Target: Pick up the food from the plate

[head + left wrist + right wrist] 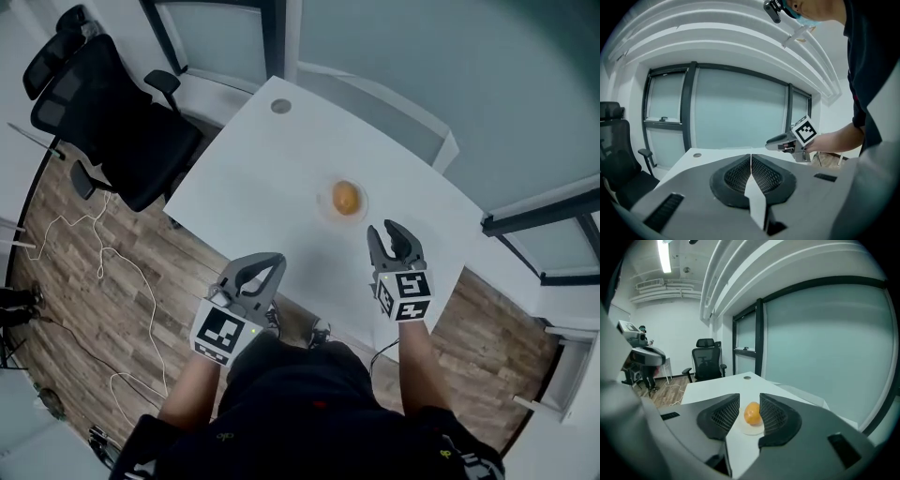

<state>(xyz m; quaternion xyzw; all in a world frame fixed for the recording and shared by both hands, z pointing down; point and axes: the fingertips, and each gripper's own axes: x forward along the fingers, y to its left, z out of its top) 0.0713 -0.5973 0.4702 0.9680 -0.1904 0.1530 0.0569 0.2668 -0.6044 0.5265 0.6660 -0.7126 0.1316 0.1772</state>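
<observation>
One orange food piece [345,198] sits on small plate [751,430], ahead of right gripper [386,236], framed between its fingers but untouched. Right fingers apart, nothing pinched. Left gripper [270,266] fingers together, empty, well back. We judge best approach: advance straight, keep food centred between pads, flank widest part, close gently, avoid nudging plate.

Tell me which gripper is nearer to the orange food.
Right. The right gripper is just short of the orange food; the left gripper is farther back, to its left.
</observation>
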